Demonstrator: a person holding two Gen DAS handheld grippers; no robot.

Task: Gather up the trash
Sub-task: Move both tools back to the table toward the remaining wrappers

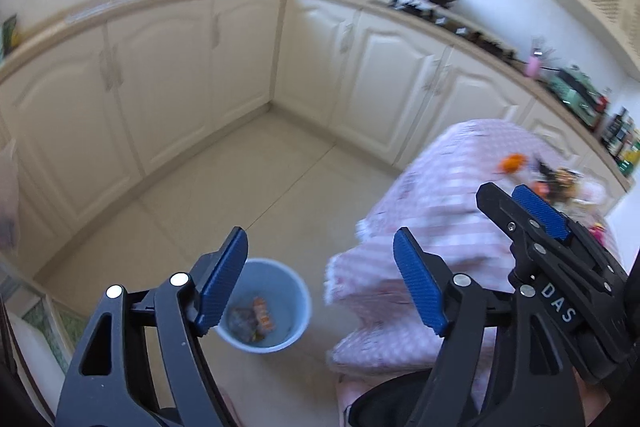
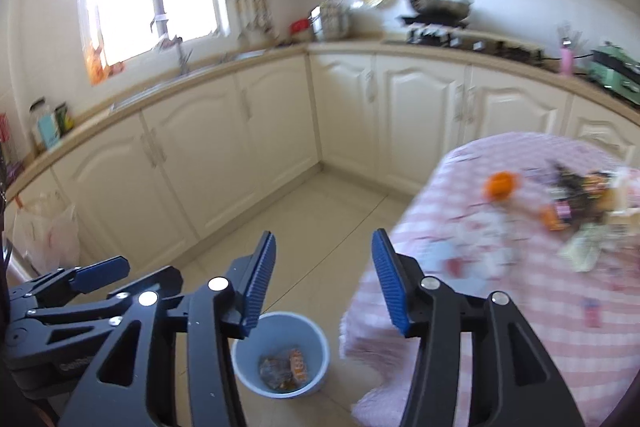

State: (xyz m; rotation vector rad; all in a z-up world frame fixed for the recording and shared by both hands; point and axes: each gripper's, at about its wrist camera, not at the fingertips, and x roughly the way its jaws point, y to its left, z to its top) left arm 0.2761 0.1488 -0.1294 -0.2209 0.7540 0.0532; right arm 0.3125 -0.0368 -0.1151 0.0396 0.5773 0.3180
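Note:
A light blue bin stands on the tiled floor beside the table and holds a few wrappers; it also shows in the right wrist view. My left gripper is open and empty, above the bin. My right gripper is open and empty, also above the bin; it shows at the right of the left wrist view. A table with a pink checked cloth carries a heap of wrappers and an orange piece on its far side.
Cream cabinets line an L-shaped counter behind. A stove with a pan sits at the back right. A white plastic bag stands at the left. Tiled floor lies between cabinets and table.

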